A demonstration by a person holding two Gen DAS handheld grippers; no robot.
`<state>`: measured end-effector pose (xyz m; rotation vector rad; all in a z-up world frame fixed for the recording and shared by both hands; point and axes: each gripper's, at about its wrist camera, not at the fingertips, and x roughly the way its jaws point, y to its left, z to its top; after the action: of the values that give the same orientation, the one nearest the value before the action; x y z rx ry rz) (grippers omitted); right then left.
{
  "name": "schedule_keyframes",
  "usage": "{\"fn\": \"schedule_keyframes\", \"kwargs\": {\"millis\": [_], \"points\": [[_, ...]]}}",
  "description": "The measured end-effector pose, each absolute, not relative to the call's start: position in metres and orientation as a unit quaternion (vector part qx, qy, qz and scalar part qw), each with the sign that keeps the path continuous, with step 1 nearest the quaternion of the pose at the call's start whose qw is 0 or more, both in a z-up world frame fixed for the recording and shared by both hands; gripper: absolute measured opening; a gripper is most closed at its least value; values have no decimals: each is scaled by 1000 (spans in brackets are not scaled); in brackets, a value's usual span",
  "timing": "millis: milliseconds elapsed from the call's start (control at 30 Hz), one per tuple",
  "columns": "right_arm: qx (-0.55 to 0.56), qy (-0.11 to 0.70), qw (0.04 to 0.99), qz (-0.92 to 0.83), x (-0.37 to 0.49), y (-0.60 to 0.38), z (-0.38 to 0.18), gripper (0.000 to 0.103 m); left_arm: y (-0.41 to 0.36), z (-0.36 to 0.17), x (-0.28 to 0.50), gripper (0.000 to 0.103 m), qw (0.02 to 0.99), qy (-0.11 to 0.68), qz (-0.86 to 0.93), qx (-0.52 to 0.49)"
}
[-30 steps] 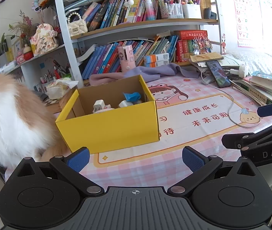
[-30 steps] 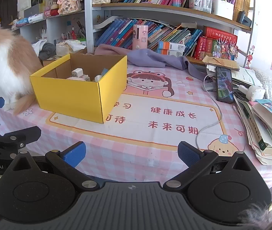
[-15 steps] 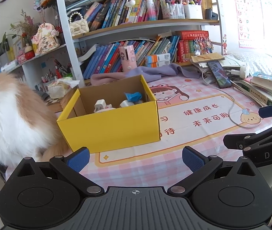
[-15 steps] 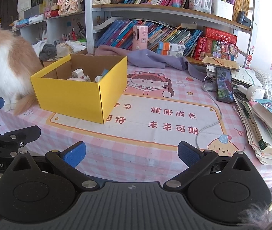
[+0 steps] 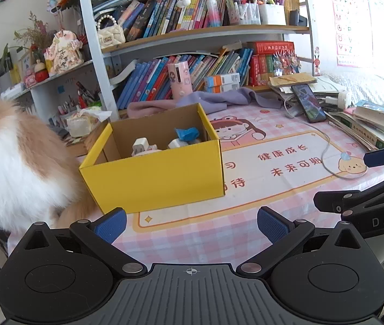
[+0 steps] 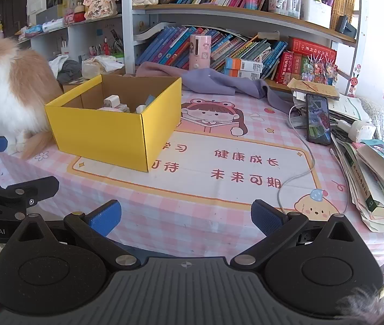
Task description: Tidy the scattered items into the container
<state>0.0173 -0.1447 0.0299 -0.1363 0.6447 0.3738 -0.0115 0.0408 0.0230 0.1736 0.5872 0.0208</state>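
A yellow cardboard box (image 5: 154, 178) stands open on the pink checked tablecloth; it also shows in the right wrist view (image 6: 97, 132). Inside lie white chargers (image 5: 140, 146) and a blue item (image 5: 186, 134). My left gripper (image 5: 191, 223) is open and empty, held back at the table's near edge, short of the box. My right gripper (image 6: 186, 216) is open and empty, also at the near edge, to the right of the box. Each gripper shows at the side of the other's view.
A fluffy orange-and-white cat (image 5: 16, 162) sits against the box's left side. A phone (image 6: 318, 119) with a white cable (image 6: 297, 173), a purple cloth (image 6: 219, 84) and stacked books (image 6: 376, 184) lie at the back and right. Bookshelves stand behind.
Both grippers stay nearly still. The left view drifts very slightly; the cat shifts a little.
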Motion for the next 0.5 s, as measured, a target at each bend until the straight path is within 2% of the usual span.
{"fn": "schedule_keyframes", "kwargs": {"millis": [500], "points": [[-71, 336, 921, 182, 18, -145, 25, 103, 45, 15, -11, 103, 944, 325, 9, 60]]}}
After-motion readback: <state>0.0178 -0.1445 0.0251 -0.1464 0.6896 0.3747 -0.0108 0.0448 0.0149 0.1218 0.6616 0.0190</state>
